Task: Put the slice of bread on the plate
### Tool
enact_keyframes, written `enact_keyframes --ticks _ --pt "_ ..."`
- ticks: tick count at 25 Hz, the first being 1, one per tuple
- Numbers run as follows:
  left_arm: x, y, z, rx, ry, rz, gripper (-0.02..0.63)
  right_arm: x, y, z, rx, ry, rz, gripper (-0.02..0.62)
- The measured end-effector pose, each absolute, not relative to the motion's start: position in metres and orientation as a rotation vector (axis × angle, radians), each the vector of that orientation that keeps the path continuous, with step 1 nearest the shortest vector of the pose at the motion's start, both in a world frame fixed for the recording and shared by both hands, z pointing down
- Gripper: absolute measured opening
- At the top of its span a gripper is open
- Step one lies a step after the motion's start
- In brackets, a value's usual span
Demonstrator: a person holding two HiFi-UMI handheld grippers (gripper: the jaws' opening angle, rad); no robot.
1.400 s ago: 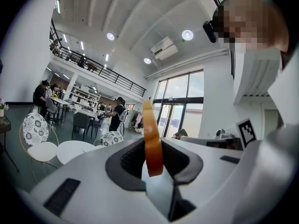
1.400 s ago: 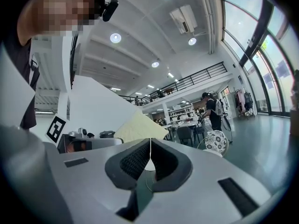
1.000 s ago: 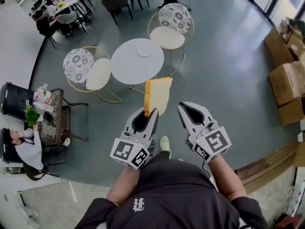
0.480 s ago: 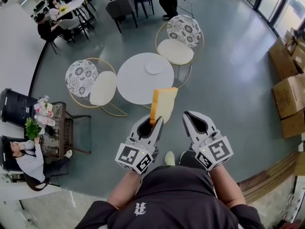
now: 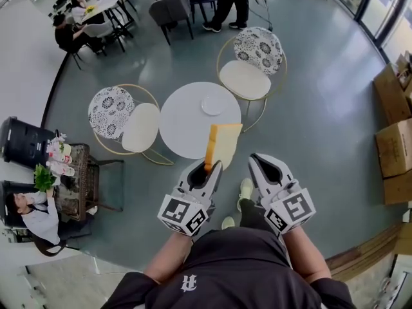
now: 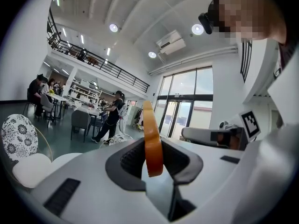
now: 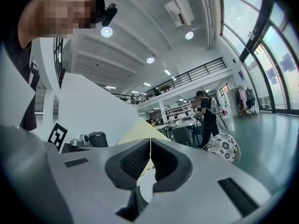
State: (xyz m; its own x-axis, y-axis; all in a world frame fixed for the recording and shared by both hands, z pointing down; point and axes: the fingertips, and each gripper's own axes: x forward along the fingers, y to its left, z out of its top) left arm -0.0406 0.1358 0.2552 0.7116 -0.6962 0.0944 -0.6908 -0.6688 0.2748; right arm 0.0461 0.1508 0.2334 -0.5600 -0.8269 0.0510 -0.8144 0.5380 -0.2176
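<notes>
A pale slice of bread (image 5: 223, 144) with an orange-brown crust stands upright, pinched at its lower edge by my left gripper (image 5: 210, 167), which is shut on it. In the left gripper view the bread (image 6: 152, 139) shows edge-on between the jaws of the left gripper (image 6: 153, 164). My right gripper (image 5: 260, 160) is held beside it, shut with nothing in it; in its own view the right gripper (image 7: 150, 158) has its pads pressed together, with the bread (image 7: 138, 130) showing beyond them. A small white plate (image 5: 212, 105) lies on a round white table (image 5: 187, 124) just ahead of the bread.
Two gold-framed chairs with patterned backs flank the table, one on the left (image 5: 123, 114) and one behind (image 5: 252, 63). Cardboard boxes (image 5: 394, 153) are stacked at the right. A black bin (image 5: 22, 140) and a seated person (image 5: 35, 214) are at the left; more tables and people are farther back.
Both grippers and the bread have advanced toward the round table, which now sits nearer in the head view. The left grip on the bread is unchanged.
</notes>
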Motion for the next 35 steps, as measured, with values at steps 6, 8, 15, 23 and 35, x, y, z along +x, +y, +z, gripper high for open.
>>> enact_keyframes --ticks 6,8,15,23,35 --pt "-0.019 0.062 0.258 2.590 -1.168 -0.019 0.095 0.069 0.069 0.230 -1.349 2.750 -0.335 0.006" --pt "-0.013 0.039 0.259 2.572 -1.198 -0.021 0.095 0.076 0.045 0.230 -1.312 2.768 -0.338 0.006" --pt "0.002 -0.027 0.286 2.490 -1.264 -0.002 0.095 0.095 -0.024 0.246 -1.208 2.819 -0.385 0.006" --pt "0.005 -0.093 0.348 2.401 -1.255 0.107 0.095 0.106 -0.069 0.280 -1.219 2.838 -0.530 0.006" --pt "-0.011 -0.164 0.427 2.343 -1.170 0.154 0.095 0.066 -0.139 0.347 -1.234 2.823 -0.628 0.006"
